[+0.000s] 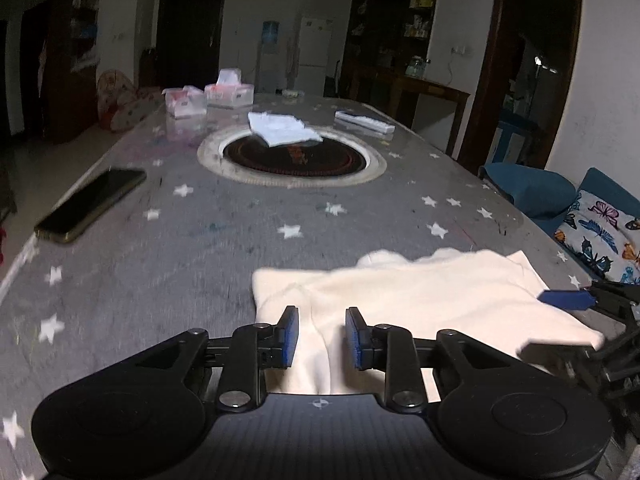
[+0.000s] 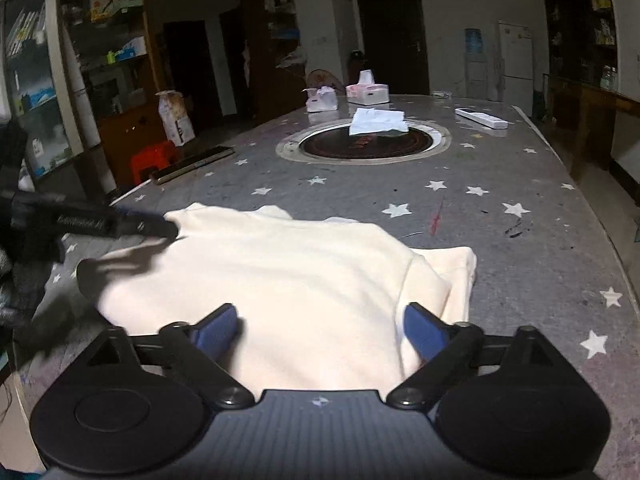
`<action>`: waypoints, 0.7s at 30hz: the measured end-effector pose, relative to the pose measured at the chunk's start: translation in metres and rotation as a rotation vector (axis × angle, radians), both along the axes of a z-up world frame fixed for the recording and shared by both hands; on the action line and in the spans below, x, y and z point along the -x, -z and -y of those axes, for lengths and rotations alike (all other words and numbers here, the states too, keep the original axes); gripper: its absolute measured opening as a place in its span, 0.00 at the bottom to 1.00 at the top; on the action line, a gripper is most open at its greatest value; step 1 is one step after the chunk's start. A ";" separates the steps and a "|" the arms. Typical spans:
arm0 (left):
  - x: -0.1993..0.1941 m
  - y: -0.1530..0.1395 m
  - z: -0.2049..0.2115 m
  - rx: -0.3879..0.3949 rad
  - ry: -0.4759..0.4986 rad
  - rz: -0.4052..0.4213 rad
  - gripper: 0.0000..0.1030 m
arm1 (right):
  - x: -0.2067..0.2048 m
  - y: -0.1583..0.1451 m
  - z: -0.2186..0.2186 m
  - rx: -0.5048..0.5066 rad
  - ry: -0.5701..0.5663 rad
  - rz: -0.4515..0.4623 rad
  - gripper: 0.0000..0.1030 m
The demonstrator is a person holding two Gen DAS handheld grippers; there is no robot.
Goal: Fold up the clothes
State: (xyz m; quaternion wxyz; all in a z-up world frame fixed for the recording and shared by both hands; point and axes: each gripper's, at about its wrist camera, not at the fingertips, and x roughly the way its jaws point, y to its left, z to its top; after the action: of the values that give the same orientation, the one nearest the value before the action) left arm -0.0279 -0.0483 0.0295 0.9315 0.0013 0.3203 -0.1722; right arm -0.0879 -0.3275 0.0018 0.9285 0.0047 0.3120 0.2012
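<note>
We are looking along a long bench point(image 1: 168, 248) covered in a grey cloth printed with white stars, with a round dark inset point(image 1: 294, 156) sitting in its middle. A white folded cloth point(image 1: 282, 128) is lying partly over that inset, two tissue boxes point(image 1: 230, 90) are standing at the far end, a flat white box point(image 1: 364, 121) is lying near the far right edge, and a dark phone point(image 1: 92, 204) is resting face up by the left edge. Around the bench the room is showing dark wooden shelving point(image 2: 116, 60), closed dark doors, a white fridge point(image 2: 516, 56) with a water dispenser point(image 2: 474, 60) beside it, a red stool point(image 2: 154, 158) and a blue sofa with a butterfly-print cushion point(image 1: 600, 236).

The cream garment point(image 2: 288, 280) is lying on the near end of the bench, partly folded, with a layer doubled over along its right side. We are holding the left gripper point(image 1: 322, 338) over its near left corner, the fingers point(image 1: 290, 336) standing narrowly apart with a ridge of cloth running between them; whether the pads are touching the fabric we cannot quite tell, since the frame is blurred. The right gripper point(image 2: 322, 328) is sitting over the near right part of the garment, its fingers point(image 2: 426, 330) spread wide and the cloth spanning the gap between them without being pinched.
</note>
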 end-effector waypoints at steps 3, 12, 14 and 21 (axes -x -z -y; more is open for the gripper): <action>-0.004 0.000 0.001 -0.007 -0.001 0.005 0.27 | 0.000 0.001 -0.004 0.018 -0.015 -0.004 0.98; -0.008 -0.005 0.004 0.003 0.011 0.014 0.27 | -0.002 0.003 -0.006 0.035 -0.017 -0.010 1.00; -0.009 -0.006 0.005 0.007 0.016 0.015 0.27 | -0.002 0.003 -0.009 0.050 -0.016 -0.009 1.00; -0.015 -0.008 0.028 0.046 0.108 0.000 0.27 | -0.002 -0.001 -0.009 0.052 -0.009 -0.008 1.00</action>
State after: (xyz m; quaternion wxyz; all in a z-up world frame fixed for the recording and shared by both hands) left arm -0.0132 -0.0765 0.0377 0.9206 -0.0028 0.3158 -0.2295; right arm -0.0860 -0.3184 0.0031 0.9261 -0.0202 0.3211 0.1973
